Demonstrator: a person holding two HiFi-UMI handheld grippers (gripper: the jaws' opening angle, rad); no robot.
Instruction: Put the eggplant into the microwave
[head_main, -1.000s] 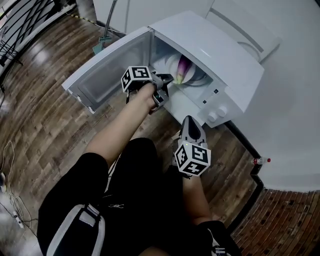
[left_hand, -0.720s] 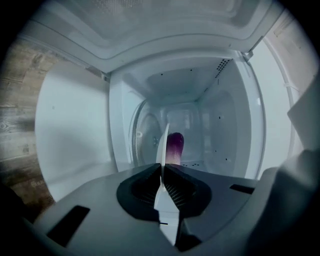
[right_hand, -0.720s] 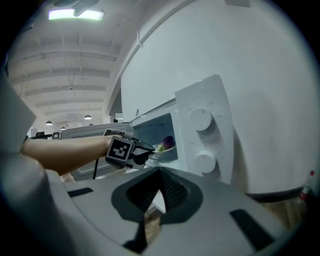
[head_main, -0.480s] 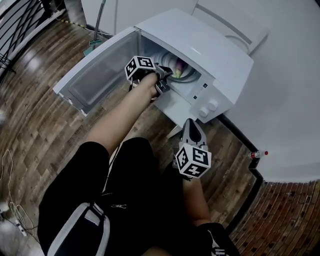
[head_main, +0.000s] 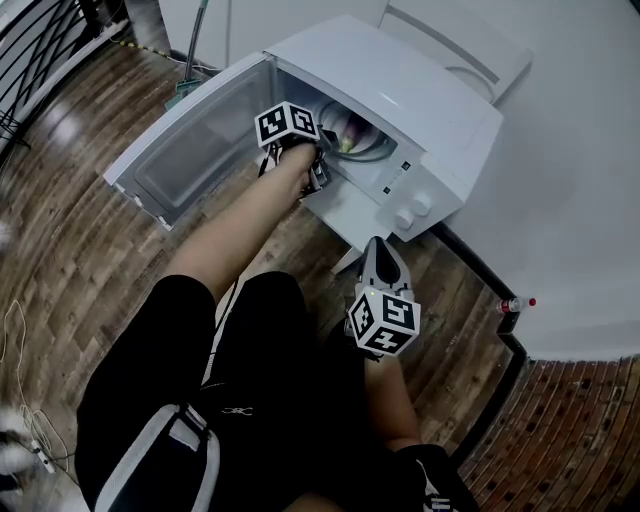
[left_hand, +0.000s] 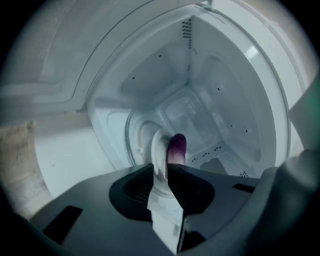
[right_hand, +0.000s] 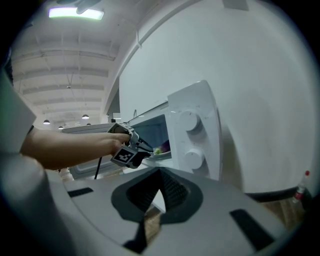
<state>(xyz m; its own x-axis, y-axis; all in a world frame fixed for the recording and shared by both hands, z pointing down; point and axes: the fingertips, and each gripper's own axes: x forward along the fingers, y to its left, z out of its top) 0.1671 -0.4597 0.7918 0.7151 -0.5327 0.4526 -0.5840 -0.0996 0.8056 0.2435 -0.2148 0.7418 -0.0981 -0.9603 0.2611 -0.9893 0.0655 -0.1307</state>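
Note:
The white microwave (head_main: 420, 80) stands on the wooden floor with its door (head_main: 190, 150) swung open to the left. My left gripper (head_main: 322, 160) reaches into the cavity. Its jaws are opening, and the rim of a white plate (left_hand: 159, 157) stands between them. On that plate, just past the rim, lies the purple eggplant (left_hand: 177, 149), seen also in the head view as the eggplant (head_main: 350, 130). My right gripper (head_main: 378, 248) hangs shut and empty in front of the microwave's control knobs (right_hand: 187, 140), well back from the opening.
A small red-capped bottle (head_main: 516, 303) stands by the black skirting at the right. A mop (head_main: 188, 88) leans behind the door. Cables (head_main: 15, 330) trail over the floor at the left. The person's knees in black shorts fill the lower middle.
The left gripper has pushed deeper into the microwave with the plate and eggplant and has rolled. The right gripper has hardly shifted.

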